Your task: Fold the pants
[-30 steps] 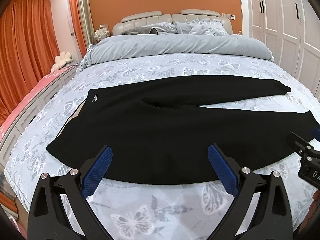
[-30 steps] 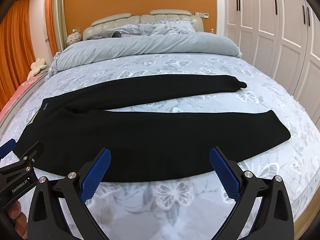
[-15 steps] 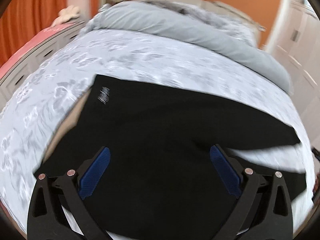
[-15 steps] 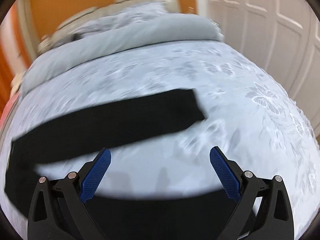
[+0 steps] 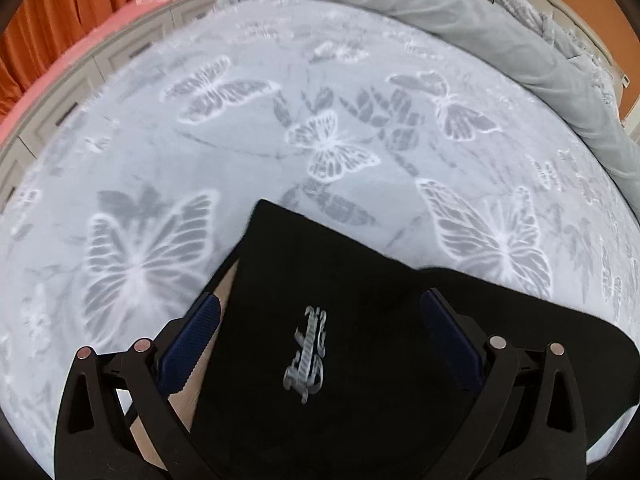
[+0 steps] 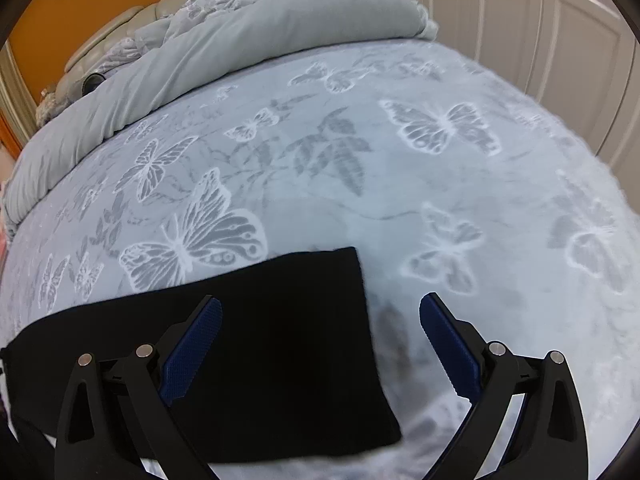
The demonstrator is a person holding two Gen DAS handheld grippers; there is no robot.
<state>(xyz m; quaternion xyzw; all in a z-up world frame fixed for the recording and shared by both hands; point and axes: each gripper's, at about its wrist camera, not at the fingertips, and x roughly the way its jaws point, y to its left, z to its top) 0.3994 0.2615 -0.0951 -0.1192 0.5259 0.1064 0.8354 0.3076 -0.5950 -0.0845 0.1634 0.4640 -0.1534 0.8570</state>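
Observation:
Black pants (image 5: 360, 320) lie flat on the butterfly-print bedspread (image 5: 320, 120). In the left wrist view the waistband corner with a silver script logo (image 5: 308, 354) sits between the blue pads of my left gripper (image 5: 320, 344), which is open just above the cloth. A tan inner lining (image 5: 224, 292) shows at the waist edge. In the right wrist view the far leg's cuff end (image 6: 304, 320) lies under my right gripper (image 6: 320, 340), also open; its left pad is over the cloth and its right pad over bare bedspread.
A rolled grey duvet (image 6: 240, 40) and pillows lie along the headboard. White wardrobe doors (image 6: 540, 20) stand to the right of the bed. A pink-topped drawer unit (image 5: 80, 60) and orange curtains (image 5: 40, 20) run along the left side.
Both grippers have dropped from a high view at the foot of the bed and spread apart: the left down to the waistband corner, the right down to the far leg's cuff. Both stay open.

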